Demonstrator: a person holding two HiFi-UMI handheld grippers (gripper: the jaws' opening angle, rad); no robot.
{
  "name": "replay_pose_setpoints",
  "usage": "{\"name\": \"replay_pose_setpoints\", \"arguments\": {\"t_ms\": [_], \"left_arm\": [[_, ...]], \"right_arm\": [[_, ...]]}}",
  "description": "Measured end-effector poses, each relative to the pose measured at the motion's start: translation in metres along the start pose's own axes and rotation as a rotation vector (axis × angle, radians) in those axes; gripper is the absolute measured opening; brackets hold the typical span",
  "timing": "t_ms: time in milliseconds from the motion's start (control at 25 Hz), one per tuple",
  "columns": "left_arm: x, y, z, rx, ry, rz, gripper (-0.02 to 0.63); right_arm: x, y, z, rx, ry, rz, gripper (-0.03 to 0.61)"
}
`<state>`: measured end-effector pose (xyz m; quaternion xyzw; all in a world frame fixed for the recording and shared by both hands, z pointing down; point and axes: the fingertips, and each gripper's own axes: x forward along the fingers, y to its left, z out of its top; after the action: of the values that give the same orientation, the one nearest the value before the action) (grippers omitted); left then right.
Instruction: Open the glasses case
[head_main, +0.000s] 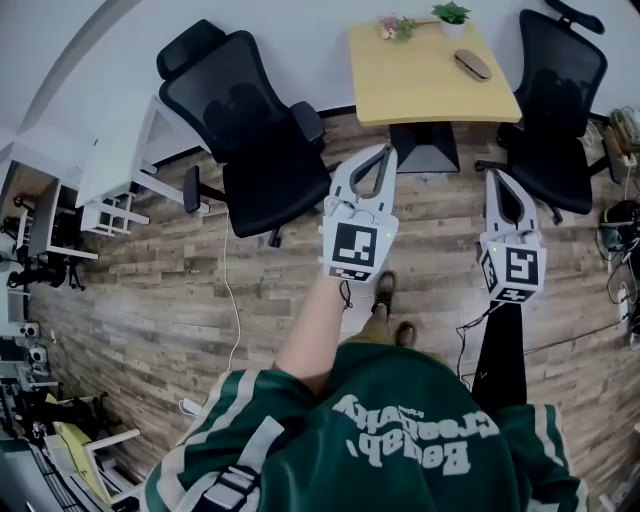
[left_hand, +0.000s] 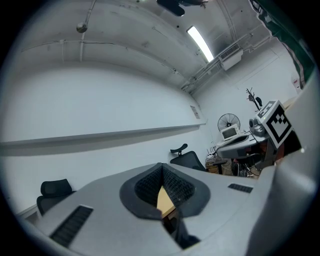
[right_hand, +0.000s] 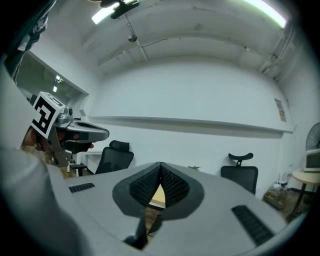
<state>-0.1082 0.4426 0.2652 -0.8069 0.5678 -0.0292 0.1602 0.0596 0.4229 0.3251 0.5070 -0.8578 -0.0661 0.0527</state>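
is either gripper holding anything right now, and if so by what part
Nothing is held. The left gripper and right gripper are both shut and empty; the glasses case lies apart from them on the table.

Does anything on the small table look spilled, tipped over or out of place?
Nothing stands out. The glasses case lies flat and looks closed on the wooden table; the potted plant stands upright at the far edge, and nothing is spilled.

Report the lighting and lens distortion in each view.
Head view: even light, and the fisheye bends the wooden floor and the wall line. Left gripper view: bright ceiling lamp, dark rounded corners. Right gripper view: light strip glares at top, with the same dark corners.
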Motion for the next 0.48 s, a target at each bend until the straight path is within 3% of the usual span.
{"name": "replay_pose_setpoints", "arguments": {"t_ms": [480], "left_arm": [[0.081, 0.077, -0.010, -0.009, -0.020, -0.003, 0.015]], "right_arm": [[0.093, -0.019, 0.032, -0.026, -0.029, -0.051, 0.009]]}}
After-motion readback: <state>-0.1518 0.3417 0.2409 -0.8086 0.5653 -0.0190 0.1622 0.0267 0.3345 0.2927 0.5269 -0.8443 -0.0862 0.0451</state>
